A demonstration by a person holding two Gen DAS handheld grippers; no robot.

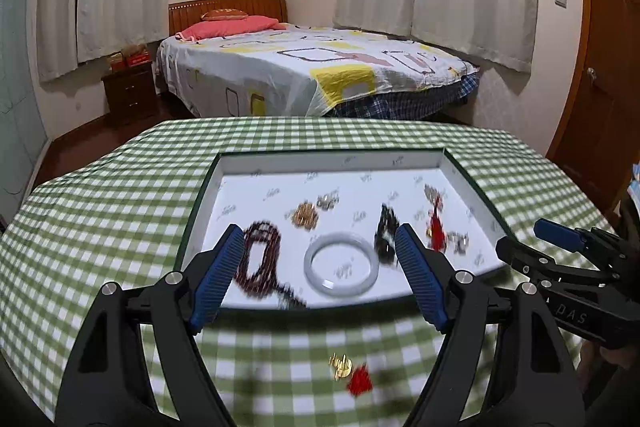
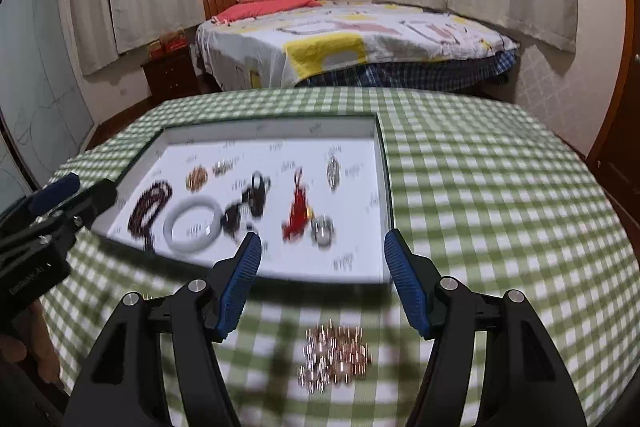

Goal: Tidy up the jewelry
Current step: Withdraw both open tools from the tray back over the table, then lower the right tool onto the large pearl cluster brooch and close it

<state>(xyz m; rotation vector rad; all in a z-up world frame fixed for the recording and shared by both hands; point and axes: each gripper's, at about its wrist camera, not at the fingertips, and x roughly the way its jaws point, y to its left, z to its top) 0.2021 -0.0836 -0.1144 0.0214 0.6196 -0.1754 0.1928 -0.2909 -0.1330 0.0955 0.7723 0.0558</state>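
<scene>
A shallow white tray [image 1: 240,167] [image 2: 384,195] lies on the green checked tablecloth. It holds a pale jade bangle [image 1: 341,265] [image 2: 192,223], a dark red bead string [image 1: 260,259] [image 2: 150,205], a black bead piece [image 1: 386,231] [image 2: 256,195], a red tassel charm [image 1: 436,227] [image 2: 298,215] and several small metal pieces. My left gripper [image 1: 320,239] is open and empty above the tray's near edge. A gold and red charm [image 1: 350,373] lies on the cloth below it. My right gripper [image 2: 322,247] is open and empty. A rose-gold chain pile [image 2: 334,357] lies on the cloth below it.
The table [image 1: 100,211] drops off at its far edge toward a bed [image 1: 312,67]. A dark nightstand [image 1: 130,91] stands left of the bed. A wooden door [image 1: 600,67] is at the right. The right gripper shows at the right edge of the left wrist view [image 1: 560,239].
</scene>
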